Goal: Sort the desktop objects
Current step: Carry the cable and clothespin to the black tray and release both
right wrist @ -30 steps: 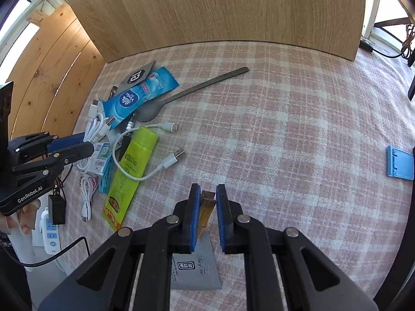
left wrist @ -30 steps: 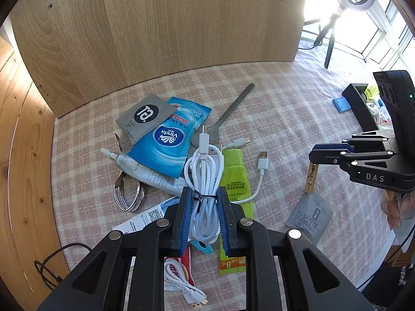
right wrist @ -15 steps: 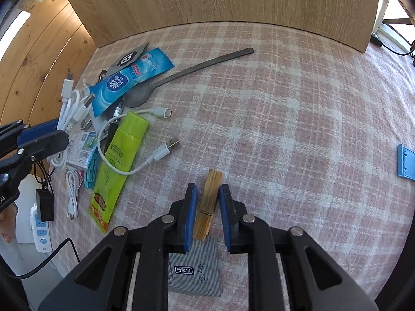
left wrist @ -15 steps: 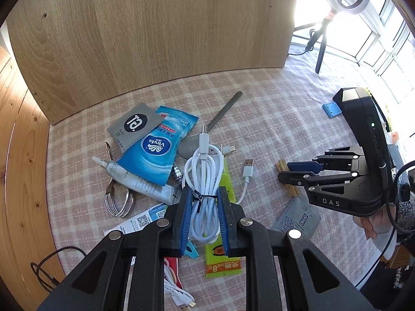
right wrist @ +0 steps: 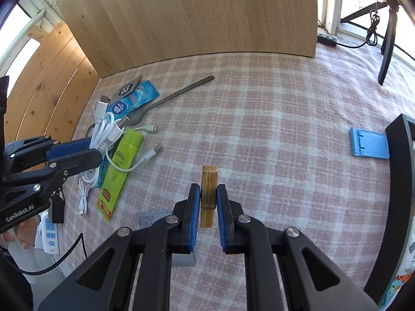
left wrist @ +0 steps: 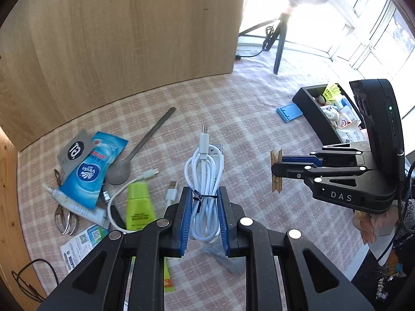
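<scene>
My left gripper [left wrist: 205,197] is shut on a bundled white USB cable [left wrist: 205,165] and holds it above the checked tablecloth; the bundle also shows in the right wrist view [right wrist: 105,127]. My right gripper [right wrist: 208,194] is shut on a wooden clothespin [right wrist: 208,181], lifted off the cloth; the pin shows in the left wrist view [left wrist: 275,171] too. A black storage box [left wrist: 311,111] with several small items stands at the right.
On the cloth lie a blue tissue pack [left wrist: 88,173], a metal spoon [left wrist: 140,150], a green tube [left wrist: 138,204], a loose white cable [right wrist: 135,160], a grey sachet [right wrist: 146,217] and a blue phone stand [right wrist: 368,146]. A wooden board stands behind.
Both grippers have risen and swung right. The clothespin left the cloth in the right gripper. The cable bundle moved right with the left gripper. The black box came into view.
</scene>
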`<state>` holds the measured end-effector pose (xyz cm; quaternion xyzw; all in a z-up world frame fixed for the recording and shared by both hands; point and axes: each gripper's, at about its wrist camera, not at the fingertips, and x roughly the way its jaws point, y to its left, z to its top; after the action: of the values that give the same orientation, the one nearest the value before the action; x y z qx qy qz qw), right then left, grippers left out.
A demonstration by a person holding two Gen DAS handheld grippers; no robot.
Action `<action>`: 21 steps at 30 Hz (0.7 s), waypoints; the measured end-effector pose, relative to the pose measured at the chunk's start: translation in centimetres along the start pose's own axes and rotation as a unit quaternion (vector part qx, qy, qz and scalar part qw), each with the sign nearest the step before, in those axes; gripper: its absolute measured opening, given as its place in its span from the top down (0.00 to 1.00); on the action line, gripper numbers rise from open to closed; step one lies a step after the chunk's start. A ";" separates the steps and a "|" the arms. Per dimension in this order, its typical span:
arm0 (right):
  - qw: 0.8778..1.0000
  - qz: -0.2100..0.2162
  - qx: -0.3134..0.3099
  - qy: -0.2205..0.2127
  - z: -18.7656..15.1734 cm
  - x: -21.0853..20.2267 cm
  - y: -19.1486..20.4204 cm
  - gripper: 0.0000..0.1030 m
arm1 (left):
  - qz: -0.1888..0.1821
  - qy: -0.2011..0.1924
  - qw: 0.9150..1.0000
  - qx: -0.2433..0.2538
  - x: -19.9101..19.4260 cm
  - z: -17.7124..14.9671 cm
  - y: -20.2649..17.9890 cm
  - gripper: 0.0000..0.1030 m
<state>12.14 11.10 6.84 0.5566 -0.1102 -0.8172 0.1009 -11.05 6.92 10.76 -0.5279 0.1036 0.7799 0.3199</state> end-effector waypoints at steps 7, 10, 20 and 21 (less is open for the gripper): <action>0.995 -0.026 0.081 -0.052 -1.7 -8.1 -9.5 0.87 | -0.073 0.004 0.996 0.060 2.5 3.1 -9.7 0.82; 0.990 -0.051 0.112 -0.071 -3.2 -11.6 -13.7 0.87 | -0.102 0.007 0.991 0.086 3.3 4.0 -14.3 0.82; 0.957 -0.141 0.234 -0.102 -11.8 -21.7 -27.1 0.87 | -0.181 0.035 0.969 0.165 6.4 4.2 -28.6 0.82; 0.953 -0.149 0.244 -0.104 -12.5 -22.3 -28.0 0.87 | -0.186 0.039 0.967 0.169 6.7 4.2 -29.6 0.82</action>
<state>30.70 43.46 14.00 0.4862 -0.2320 -0.8247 -0.1723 2.15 34.55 11.75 -0.5062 0.1463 0.6567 0.5396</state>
